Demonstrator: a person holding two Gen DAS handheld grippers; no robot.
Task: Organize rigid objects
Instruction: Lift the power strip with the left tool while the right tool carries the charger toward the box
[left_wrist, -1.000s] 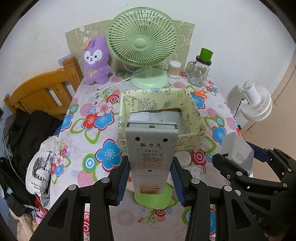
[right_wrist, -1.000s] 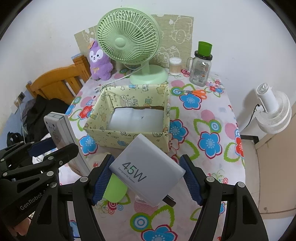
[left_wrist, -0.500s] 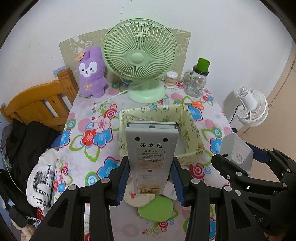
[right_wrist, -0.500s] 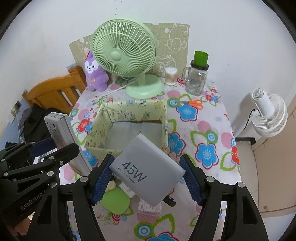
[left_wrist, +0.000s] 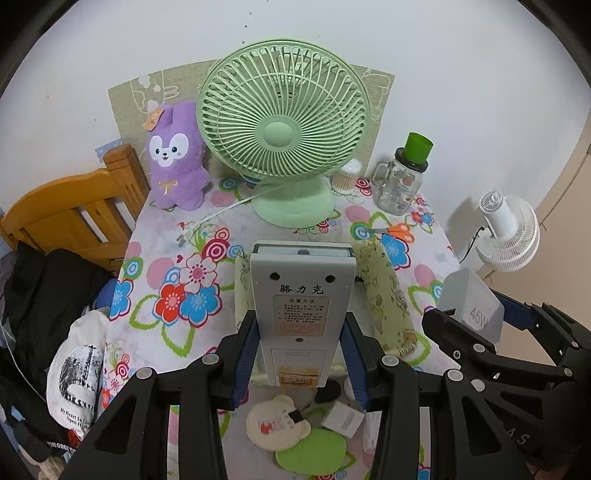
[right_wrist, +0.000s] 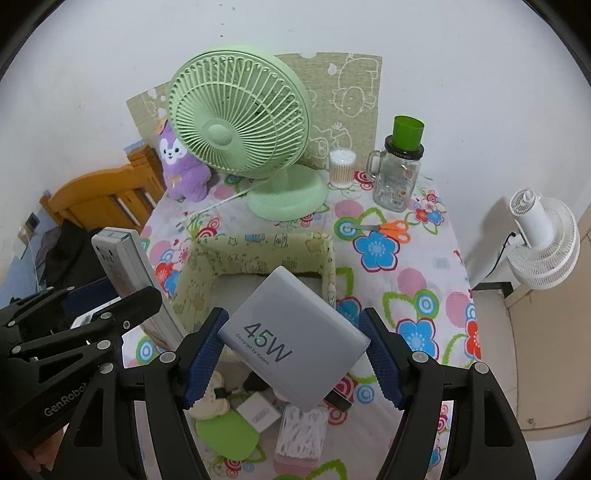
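Both grippers loaded and hanging over the near half of the counter (right_wrist: 424, 266). Left gripper (left_wrist: 300, 356): jaws clamped on a grey remote (left_wrist: 301, 295), back label facing the lens, held upright. Right gripper (right_wrist: 293, 356): jaws set mid-width, gripping a flat 45W charger (right_wrist: 295, 334) by two opposite corners, tilted, plug end toward the near side.

The yellow box (right_wrist: 258, 245) sits mid-counter, open top, just far of both held items; neither is in it yet.

Step in hand, as I read it: carry both to the box and drop them in. To do it well: clear the near wall first, lower one at a time so the grippers don't bump, lay the remote flat, mind the charger's corner grip, which could pivot.

View differences: right wrist shows the box's open interior, a cotton-swab case (right_wrist: 301, 432) near the front edge, and the remote edge-on at left. Left wrist has the box mostly hidden behind the remote, but shows the remote's label and a printed bag (left_wrist: 75, 373) hanging off the counter's left side.
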